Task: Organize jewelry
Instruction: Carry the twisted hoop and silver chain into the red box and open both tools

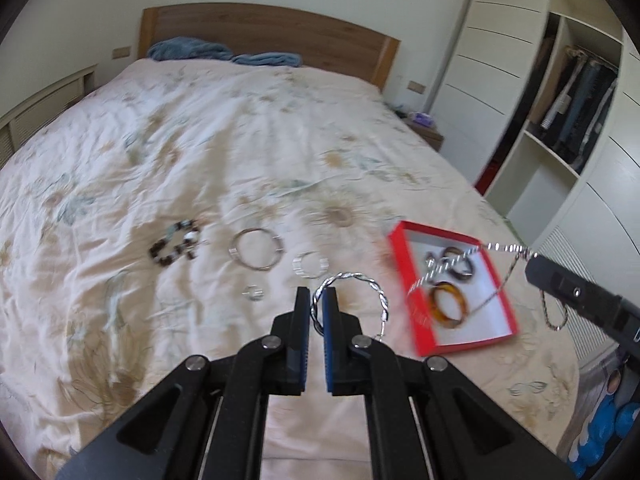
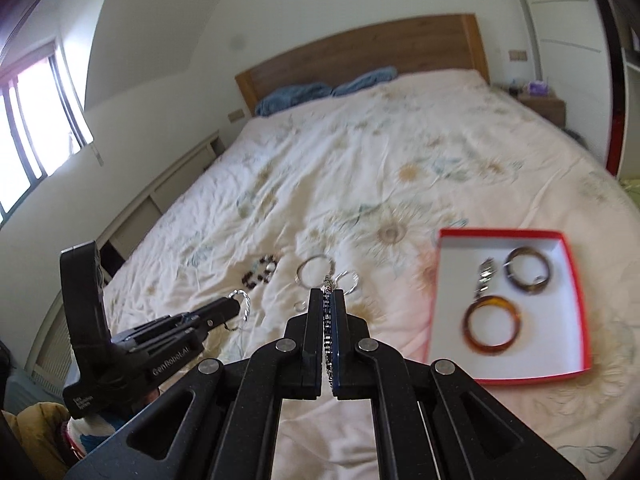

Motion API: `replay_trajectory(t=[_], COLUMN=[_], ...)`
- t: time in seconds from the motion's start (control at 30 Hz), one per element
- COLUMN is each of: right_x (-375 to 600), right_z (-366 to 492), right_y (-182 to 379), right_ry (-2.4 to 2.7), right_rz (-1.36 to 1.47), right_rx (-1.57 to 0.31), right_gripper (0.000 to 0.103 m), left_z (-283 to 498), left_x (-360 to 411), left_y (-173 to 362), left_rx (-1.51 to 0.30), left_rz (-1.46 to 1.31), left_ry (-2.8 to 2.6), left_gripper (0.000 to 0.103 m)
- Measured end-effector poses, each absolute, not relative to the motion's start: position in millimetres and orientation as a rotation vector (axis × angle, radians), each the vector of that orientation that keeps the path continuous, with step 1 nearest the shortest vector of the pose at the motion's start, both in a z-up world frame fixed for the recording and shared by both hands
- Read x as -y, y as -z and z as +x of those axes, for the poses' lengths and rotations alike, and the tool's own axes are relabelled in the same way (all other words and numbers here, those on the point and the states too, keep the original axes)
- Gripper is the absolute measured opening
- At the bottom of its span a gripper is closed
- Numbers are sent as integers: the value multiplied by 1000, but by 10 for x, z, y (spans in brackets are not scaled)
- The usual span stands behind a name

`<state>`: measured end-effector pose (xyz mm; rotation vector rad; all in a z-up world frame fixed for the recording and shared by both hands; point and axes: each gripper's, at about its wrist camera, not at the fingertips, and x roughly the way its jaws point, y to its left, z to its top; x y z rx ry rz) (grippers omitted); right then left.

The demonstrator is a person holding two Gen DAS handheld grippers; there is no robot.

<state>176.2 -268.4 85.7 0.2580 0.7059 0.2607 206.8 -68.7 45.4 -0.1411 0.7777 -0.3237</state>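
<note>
My left gripper (image 1: pixel 318 300) is shut on a twisted silver bangle (image 1: pixel 380 294) and holds it above the bed; it also shows in the right wrist view (image 2: pixel 236 308). My right gripper (image 2: pixel 328 300) is shut on a silver chain (image 2: pixel 327 332), which hangs over the red box (image 1: pixel 424 336) in the left wrist view (image 1: pixel 500 247). The red box (image 2: pixel 576 372) holds an amber bangle (image 2: pixel 491 326), a dark bangle (image 2: pixel 528 270) and a small silver piece (image 2: pixel 485 274). On the quilt lie a dark bead bracelet (image 1: pixel 174 246), a silver hoop (image 1: pixel 256 250), a clear ring (image 1: pixel 310 265) and a small silver ring (image 1: pixel 253 292).
The bed's flowered quilt (image 1: pixel 200 140) fills both views, with a wooden headboard (image 1: pixel 260 28) and blue pillows (image 1: pixel 188 50) at the far end. A wardrobe with open shelves (image 1: pixel 560 92) stands to the right. A window (image 2: pixel 28 128) is at the left.
</note>
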Motion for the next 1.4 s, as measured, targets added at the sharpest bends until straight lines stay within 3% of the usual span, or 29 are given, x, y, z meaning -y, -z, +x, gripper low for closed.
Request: replay_trajectory(t=[0.33,0.73,1.4], right_x=[3506,4351,4692], right_z=[1600,1935,2114], right_y=[-943,-274,663], right_ry=[-150,-22,49], right_rz=[288,353,389], right_rx=[-651,-704,-857], right_gripper=[3,3,7], left_z=[2078,2482,2597], left_x=[1735,2860,3247], left_y=[-474,207,789], left_rx=[-803,-925,-990], left_rz=[-82,30,132], left_ry=[464,534,544], left_gripper=[5,5,6])
